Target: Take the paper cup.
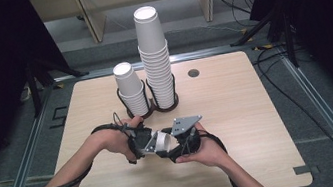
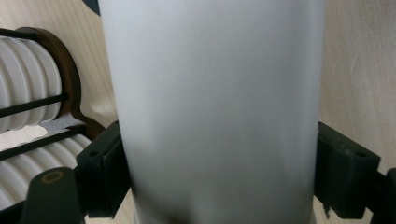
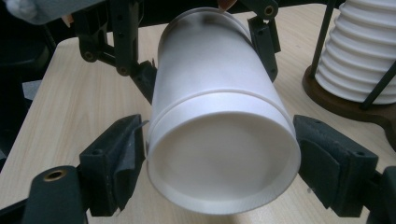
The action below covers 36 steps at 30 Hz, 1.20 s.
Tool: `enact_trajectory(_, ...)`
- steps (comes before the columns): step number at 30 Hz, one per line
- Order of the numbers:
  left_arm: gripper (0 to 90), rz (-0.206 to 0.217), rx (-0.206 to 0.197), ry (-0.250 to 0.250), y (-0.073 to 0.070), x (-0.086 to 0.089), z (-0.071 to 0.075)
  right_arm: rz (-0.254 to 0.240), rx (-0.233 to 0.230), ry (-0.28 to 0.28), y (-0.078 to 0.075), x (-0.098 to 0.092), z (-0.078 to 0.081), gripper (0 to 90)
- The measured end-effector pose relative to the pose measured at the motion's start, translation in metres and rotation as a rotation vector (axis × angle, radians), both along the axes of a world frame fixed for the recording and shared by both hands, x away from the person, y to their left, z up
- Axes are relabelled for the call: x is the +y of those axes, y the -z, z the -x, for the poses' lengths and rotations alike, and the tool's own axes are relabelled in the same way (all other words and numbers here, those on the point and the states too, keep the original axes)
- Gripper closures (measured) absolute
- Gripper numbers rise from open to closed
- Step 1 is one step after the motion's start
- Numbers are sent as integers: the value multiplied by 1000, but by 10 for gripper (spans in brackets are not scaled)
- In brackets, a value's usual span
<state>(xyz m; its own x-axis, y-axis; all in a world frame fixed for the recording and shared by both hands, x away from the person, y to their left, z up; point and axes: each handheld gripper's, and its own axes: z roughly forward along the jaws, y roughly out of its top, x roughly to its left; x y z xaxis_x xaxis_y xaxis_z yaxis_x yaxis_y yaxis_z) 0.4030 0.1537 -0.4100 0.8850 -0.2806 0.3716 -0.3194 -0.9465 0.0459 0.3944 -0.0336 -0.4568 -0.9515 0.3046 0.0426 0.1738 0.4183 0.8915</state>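
Bench (image 1: 240, 127) mostly bare. At its far side a dark wire holder (image 1: 154, 106) w/ two nested cup stacks: tall stack (image 1: 154, 60) and short stack (image 1: 130, 89), both bottom-up, well apart from the hands. White paper cup(s) (image 1: 162, 141) held mid-air over bench near edge, lying sideways btwn both hands. Left tongs (image 1: 146, 142) clenched on the cup wall, prob to anchor it. Right tongs (image 3: 223, 163) straddle the base end; jaws part-closed at the sides, firm contact can't tell. Looks like a pull-apart of nested cups. Nothing blocking; holder is nearest obstacle.
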Motion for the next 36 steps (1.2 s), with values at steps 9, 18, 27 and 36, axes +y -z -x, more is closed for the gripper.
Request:
enact_trajectory(9,175,12,22,-12,0,-1,2,-11,-21,-15,3,1,-1,252)
enact_trajectory(18,165,44,7,8,-2,0,0,-24,-67,-26,2,-3,-2,273)
enact_trajectory(27,145,125,35,-1,-1,3,-2,-9,-81,-32,-1,-6,-1,278)
enact_trajectory(36,0,210,47,-11,-3,5,-2,11,-93,-33,-2,-10,-1,278)
